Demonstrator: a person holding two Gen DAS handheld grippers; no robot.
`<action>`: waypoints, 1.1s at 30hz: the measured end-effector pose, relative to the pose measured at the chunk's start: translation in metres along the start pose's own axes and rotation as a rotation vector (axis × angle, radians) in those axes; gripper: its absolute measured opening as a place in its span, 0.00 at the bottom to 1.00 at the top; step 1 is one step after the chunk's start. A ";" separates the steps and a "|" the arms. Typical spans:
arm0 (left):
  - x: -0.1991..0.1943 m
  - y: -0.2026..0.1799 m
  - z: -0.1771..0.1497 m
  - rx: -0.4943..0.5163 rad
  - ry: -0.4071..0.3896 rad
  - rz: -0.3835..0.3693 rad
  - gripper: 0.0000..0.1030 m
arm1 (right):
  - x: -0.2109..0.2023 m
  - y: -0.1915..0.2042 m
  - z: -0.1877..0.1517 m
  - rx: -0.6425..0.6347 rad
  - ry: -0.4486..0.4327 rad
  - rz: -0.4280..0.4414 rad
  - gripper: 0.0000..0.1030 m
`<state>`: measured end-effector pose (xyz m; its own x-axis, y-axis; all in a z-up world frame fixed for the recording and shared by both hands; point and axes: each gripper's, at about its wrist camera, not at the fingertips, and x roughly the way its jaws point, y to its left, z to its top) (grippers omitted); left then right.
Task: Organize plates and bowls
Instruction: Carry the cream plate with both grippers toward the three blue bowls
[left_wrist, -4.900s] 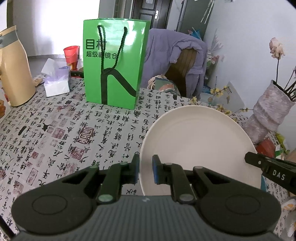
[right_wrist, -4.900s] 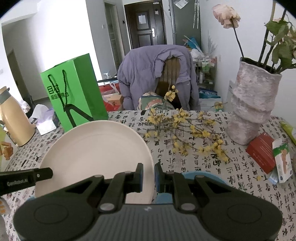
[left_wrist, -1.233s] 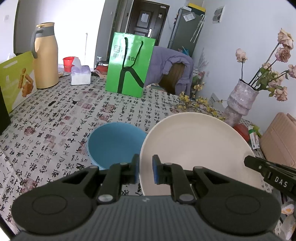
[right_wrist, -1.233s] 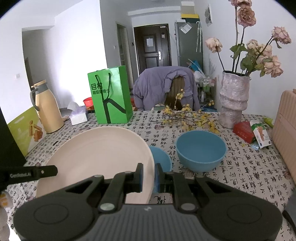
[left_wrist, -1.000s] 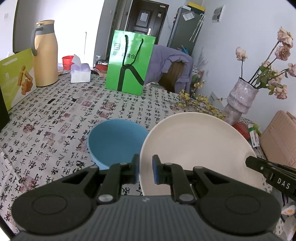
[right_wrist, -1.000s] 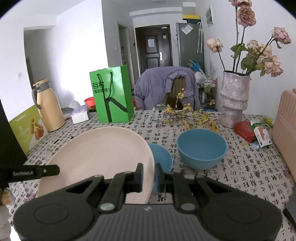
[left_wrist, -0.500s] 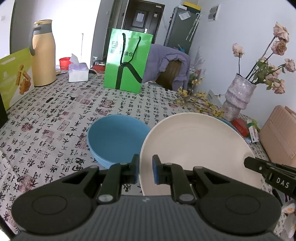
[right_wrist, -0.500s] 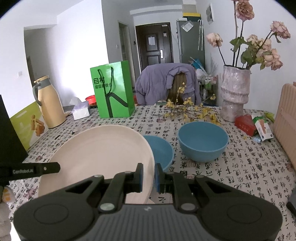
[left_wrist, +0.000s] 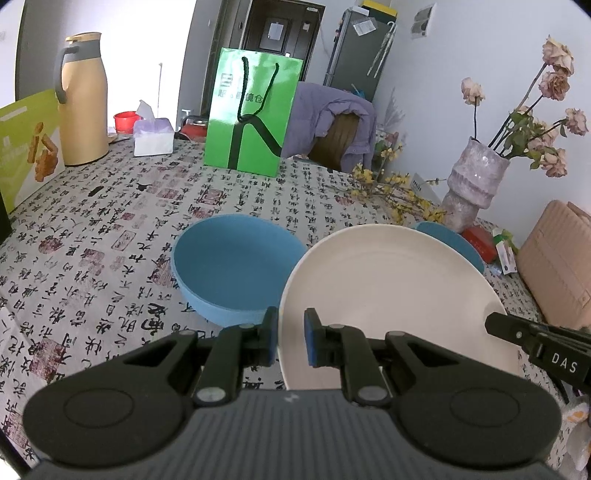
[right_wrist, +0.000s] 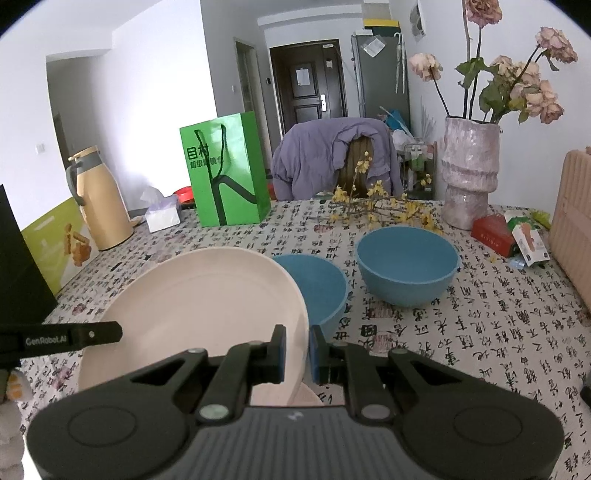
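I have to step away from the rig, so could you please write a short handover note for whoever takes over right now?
Left gripper: shut on the cream plate at its left rim.
Right gripper: shut on the same plate's right rim; the plate is held between both, tilted, above the table.
Two blue bowls stand separately on the table: the nearer bowl just behind the plate, the farther bowl near the vase.
Done: plate picked up. Left: set the plate down, and probably nest the bowls.
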<state>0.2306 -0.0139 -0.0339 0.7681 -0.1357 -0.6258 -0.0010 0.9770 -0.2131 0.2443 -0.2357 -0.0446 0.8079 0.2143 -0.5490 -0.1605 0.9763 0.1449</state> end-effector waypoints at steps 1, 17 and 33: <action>0.000 0.000 -0.001 0.000 0.000 0.001 0.14 | 0.000 0.000 -0.001 0.001 0.000 0.002 0.12; -0.002 0.005 -0.014 0.002 0.008 -0.027 0.14 | 0.000 -0.004 -0.017 0.017 0.017 0.011 0.12; 0.003 0.002 -0.030 0.018 0.033 -0.049 0.14 | -0.001 -0.014 -0.034 0.038 0.035 0.010 0.12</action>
<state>0.2132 -0.0178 -0.0587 0.7454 -0.1883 -0.6395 0.0476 0.9719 -0.2307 0.2267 -0.2490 -0.0736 0.7858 0.2254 -0.5760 -0.1462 0.9725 0.1811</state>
